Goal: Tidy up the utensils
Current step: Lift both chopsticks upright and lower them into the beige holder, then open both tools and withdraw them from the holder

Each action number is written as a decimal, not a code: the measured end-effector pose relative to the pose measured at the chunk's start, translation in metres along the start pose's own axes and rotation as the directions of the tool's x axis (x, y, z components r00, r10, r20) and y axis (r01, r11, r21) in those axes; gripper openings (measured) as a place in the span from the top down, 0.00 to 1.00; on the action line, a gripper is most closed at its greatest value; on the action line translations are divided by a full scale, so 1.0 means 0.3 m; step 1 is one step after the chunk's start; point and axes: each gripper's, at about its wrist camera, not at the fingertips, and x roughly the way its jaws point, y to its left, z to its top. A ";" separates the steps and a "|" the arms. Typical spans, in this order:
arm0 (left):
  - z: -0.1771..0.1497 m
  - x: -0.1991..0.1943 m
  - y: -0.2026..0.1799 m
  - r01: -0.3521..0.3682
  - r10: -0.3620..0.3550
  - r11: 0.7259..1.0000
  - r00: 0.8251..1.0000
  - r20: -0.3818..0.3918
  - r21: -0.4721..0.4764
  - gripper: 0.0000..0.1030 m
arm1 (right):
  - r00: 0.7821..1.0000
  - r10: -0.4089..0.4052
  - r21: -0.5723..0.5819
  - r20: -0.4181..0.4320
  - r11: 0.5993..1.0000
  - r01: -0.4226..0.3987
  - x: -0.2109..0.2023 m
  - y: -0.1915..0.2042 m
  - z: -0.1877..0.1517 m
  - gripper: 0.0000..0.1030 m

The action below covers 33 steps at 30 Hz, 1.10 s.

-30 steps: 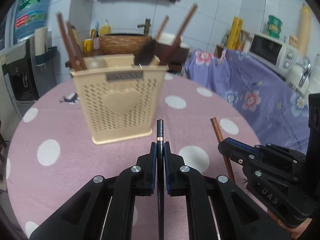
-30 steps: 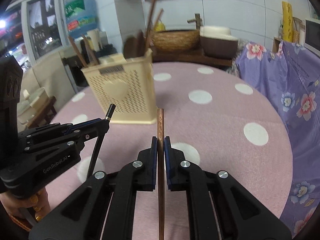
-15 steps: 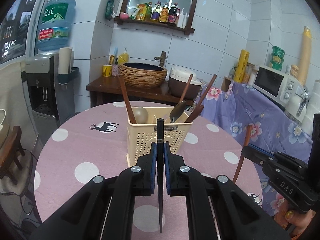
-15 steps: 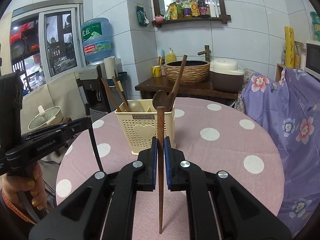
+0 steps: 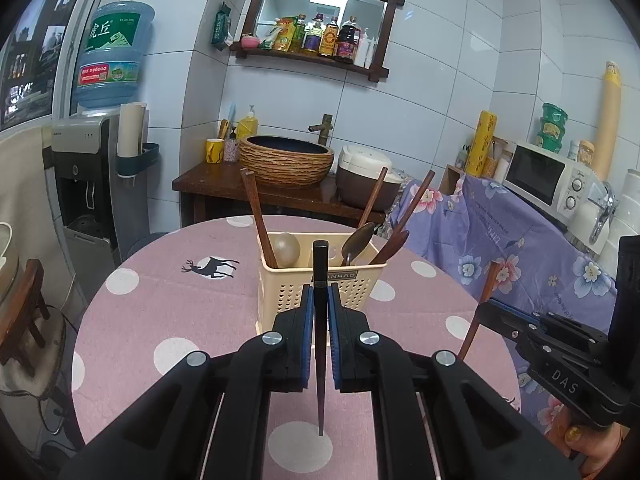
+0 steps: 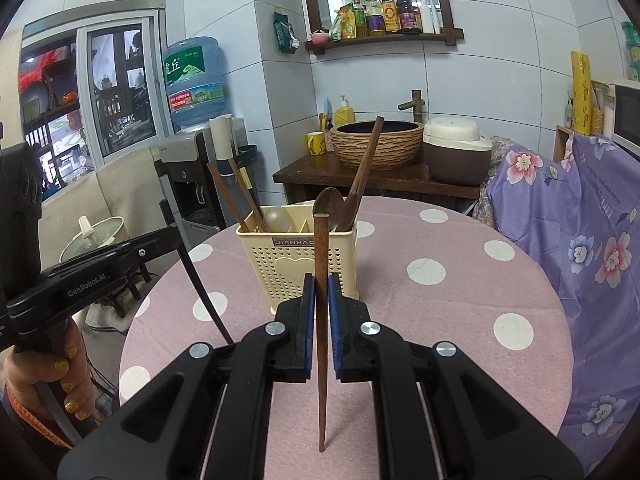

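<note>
A: What are the grippers holding?

B: I am clamping a black chopstick in the left gripper and a brown chopstick in the right gripper, both upright above the table.

A: The holder?

B: The cream utensil holder is standing just beyond, carrying spoons and chopsticks.

We cannot see the bottoms of the utensils standing in the cream basket: its perforated wall hides them, and the left gripper covers part of its front and label. In the right wrist view, the brown chopstick hides the label's last letter. The person's left hand is cut off by the picture's edge, and the right hand shows only fingers at the lower corner. The shelf bottles' labels are too small to read.
</note>
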 end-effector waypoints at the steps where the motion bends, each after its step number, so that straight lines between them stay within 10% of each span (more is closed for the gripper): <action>1: 0.004 0.000 -0.001 0.001 -0.001 1.000 1.000 0.001 0.000 0.92 | 1.000 0.003 -0.003 0.001 1.000 -0.003 0.001 0.001 0.004 0.92; 9: 0.090 -0.004 -0.007 0.017 -0.017 1.000 1.000 0.021 0.014 0.92 | 0.998 0.048 -0.008 0.028 0.999 -0.048 0.002 0.022 0.101 0.92; 23: 0.529 0.030 -0.016 -0.021 0.023 1.000 0.990 0.141 -0.015 0.92 | 0.977 0.034 -0.042 0.213 0.999 -0.026 -0.014 0.095 0.598 0.92; 33: 0.371 0.196 0.043 -0.076 0.078 0.997 0.993 0.085 -0.025 0.92 | 0.986 -0.022 -0.047 0.164 0.998 0.030 0.221 0.087 0.468 0.92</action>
